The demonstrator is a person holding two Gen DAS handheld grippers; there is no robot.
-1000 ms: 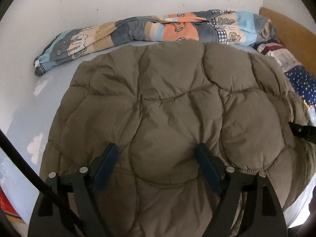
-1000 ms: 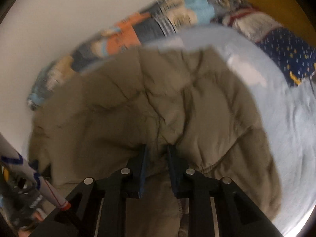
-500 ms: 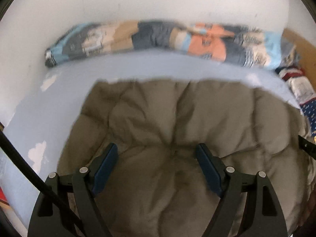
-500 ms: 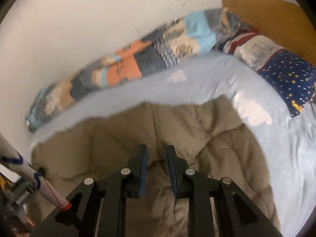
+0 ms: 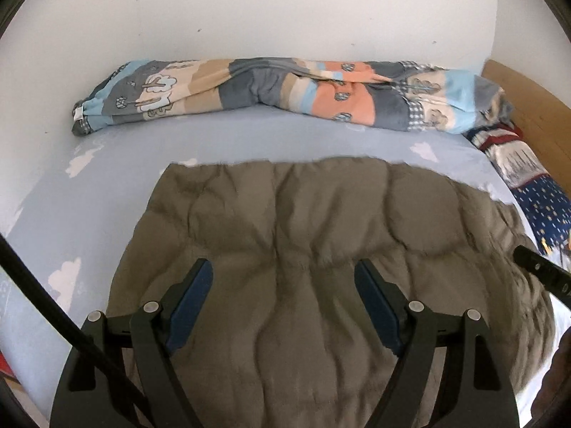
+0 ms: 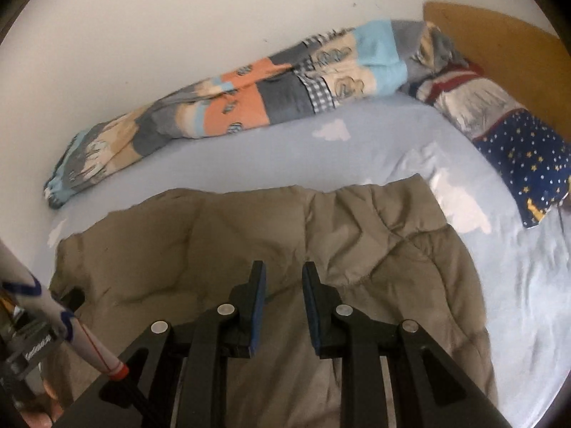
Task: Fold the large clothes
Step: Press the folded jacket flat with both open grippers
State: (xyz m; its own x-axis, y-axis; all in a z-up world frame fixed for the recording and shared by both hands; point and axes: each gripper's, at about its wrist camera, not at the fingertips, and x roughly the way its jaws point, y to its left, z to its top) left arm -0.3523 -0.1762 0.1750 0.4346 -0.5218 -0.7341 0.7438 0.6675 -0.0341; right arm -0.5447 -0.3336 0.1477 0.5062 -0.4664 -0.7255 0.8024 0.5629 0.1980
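Left gripper (image 5: pixel 283 297): jaws set wide apart over the olive quilted jacket (image 5: pixel 303 285); whether the pads press on the fabric cannot be told. Right gripper (image 6: pixel 283 294): jaws drawn close with a narrow gap; a ridge of the jacket (image 6: pixel 249 242) rises toward that gap, but a pinch cannot be confirmed.

Change from one second ago: the jacket then filled both views up to the patchwork blanket (image 5: pixel 285 92). It now sits lower and nearer, with a wide band of the pale blue sheet (image 5: pixel 249 135) exposed between its far edge and the blanket. The right view is sharper than before.

Pose: both grippers angle downward across the bed. The jacket lies on the sheet's near half, the star-print pillow (image 6: pixel 528 164) at far right.
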